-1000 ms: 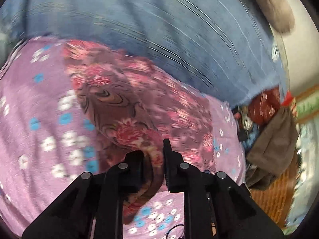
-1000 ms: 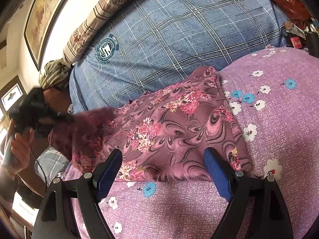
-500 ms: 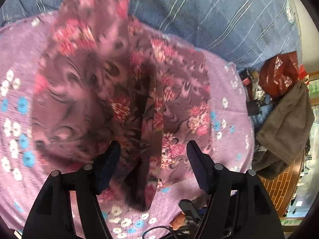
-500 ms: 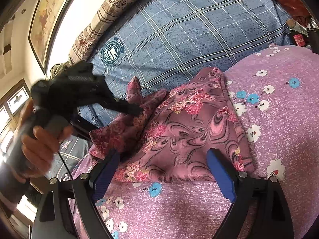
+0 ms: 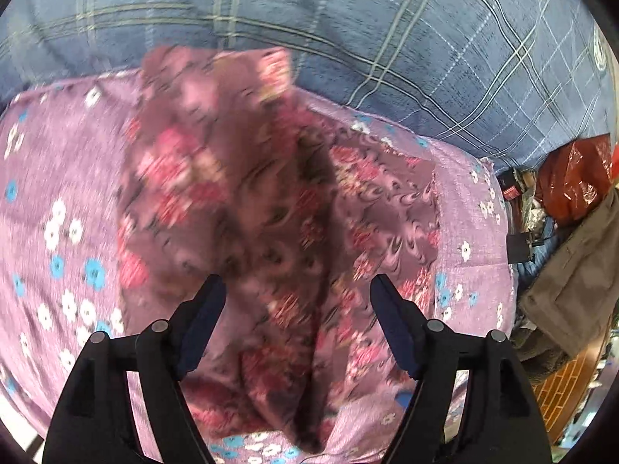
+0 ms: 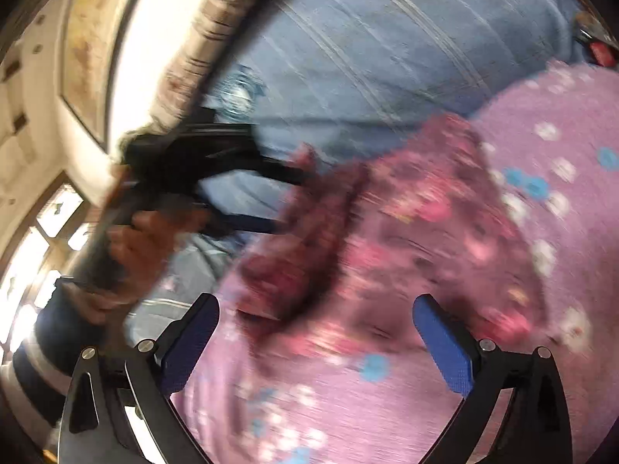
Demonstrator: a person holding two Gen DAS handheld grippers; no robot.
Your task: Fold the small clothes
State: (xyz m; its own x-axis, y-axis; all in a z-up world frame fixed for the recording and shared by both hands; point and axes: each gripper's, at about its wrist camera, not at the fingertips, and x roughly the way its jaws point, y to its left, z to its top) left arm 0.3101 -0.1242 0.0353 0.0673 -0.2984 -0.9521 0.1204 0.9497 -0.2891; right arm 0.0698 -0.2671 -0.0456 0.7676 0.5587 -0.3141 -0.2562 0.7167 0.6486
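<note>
From my left wrist, my left gripper (image 5: 296,294) points down over the floral garment (image 5: 271,208), which lies rumpled on the purple flowered cloth (image 5: 58,193) spread over the blue checked bed (image 5: 387,38). Its jaws have just been opening and stand spread, with the fabric below them, not pinched.

From my right wrist, my right gripper (image 6: 315,323) has its jaws spread wide too, just opened further, gripping nothing. The garment (image 6: 406,239) lies blurred ahead, with my left hand (image 6: 143,239) and its gripper (image 6: 286,197) at the garment's left edge.
</note>
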